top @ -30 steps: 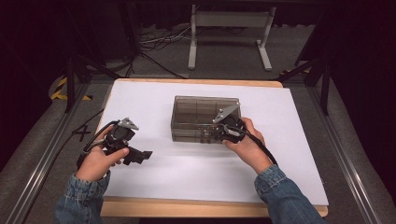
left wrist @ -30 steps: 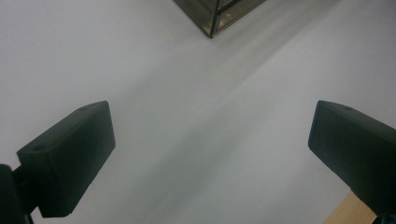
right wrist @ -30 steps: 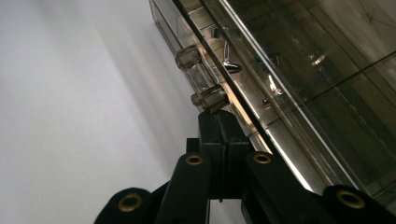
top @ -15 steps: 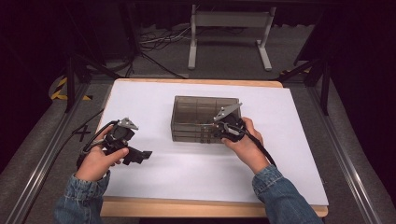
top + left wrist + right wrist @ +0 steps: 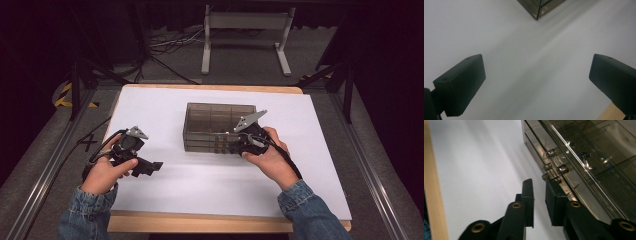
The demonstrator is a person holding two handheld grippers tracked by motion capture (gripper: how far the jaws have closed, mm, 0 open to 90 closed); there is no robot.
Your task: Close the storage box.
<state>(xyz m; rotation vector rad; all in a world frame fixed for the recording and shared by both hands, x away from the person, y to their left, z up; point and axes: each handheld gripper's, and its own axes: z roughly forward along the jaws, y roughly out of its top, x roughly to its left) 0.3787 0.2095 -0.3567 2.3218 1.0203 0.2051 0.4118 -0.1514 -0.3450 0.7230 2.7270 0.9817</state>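
A smoky, see-through plastic box (image 5: 219, 126) sits near the middle of the white surface (image 5: 200, 190), its long front side facing the person. Inner walls divide it into compartments; the high view does not resolve what lies in them. The right gripper view shows more: a row of small clear round knobs (image 5: 562, 169) along the box front (image 5: 584, 170), seams that suggest stacked drawers, and small pale and blue shapes behind the tinted wall, too indistinct to identify. The right gripper (image 5: 234, 148) is at the right part of the box front, held in the right hand (image 5: 267, 159). Its jaws stand a narrow gap apart with nothing between them; the jaw nearer the box lies just beside the lowest knobs, and contact cannot be confirmed. The left gripper (image 5: 156, 166), in the left hand (image 5: 104, 172), is well apart from the box at the left of the surface. The left gripper view shows its jaws spread wide over bare white surface, with one box corner (image 5: 537, 15) beyond.
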